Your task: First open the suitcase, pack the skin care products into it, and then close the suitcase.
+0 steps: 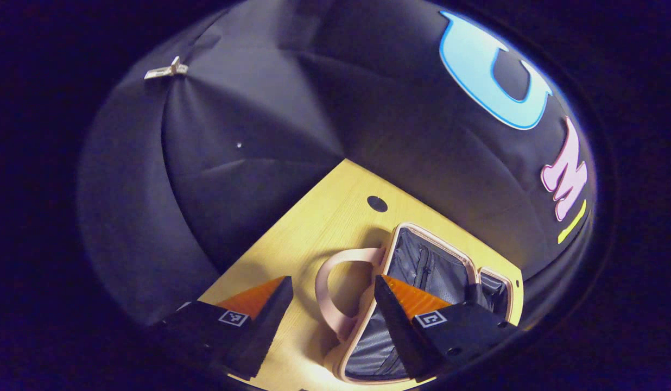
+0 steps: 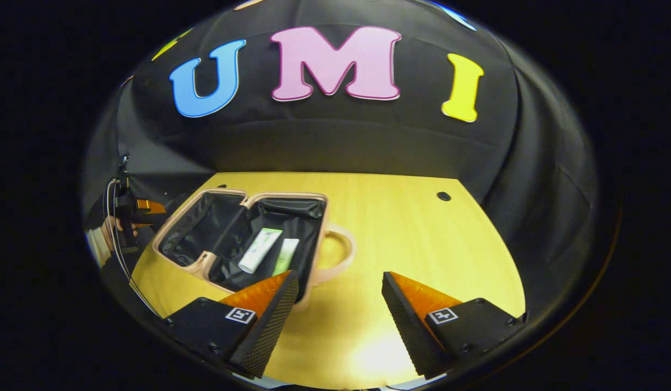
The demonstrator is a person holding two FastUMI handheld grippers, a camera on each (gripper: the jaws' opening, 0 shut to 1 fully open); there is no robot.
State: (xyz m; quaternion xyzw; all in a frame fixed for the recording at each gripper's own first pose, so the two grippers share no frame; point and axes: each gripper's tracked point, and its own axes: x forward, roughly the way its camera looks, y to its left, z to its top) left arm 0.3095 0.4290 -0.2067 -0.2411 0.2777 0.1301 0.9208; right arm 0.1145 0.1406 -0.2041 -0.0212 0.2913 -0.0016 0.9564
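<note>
A pink suitcase (image 2: 227, 191) lies open on the yellow table (image 2: 400, 228), its two dark-lined halves spread flat. In the half nearer the handle (image 2: 347, 244) lie a white tube (image 2: 259, 250) and a pale green tube (image 2: 285, 256). My right gripper (image 2: 340, 274) is open over the table just in front of the handle, holding nothing. At the suitcase's far left side a hand holds my left gripper (image 2: 143, 206). In the left gripper view the left gripper (image 1: 333, 279) is open above the handle (image 1: 320, 285), with the suitcase's lining (image 1: 422, 260) beside its right finger.
The table has a round cable hole (image 2: 443, 196) near its back right corner, seen also in the left gripper view as a hole (image 1: 377, 203). Black cloth walls close in the table on all far sides. Bare table stretches right of the suitcase.
</note>
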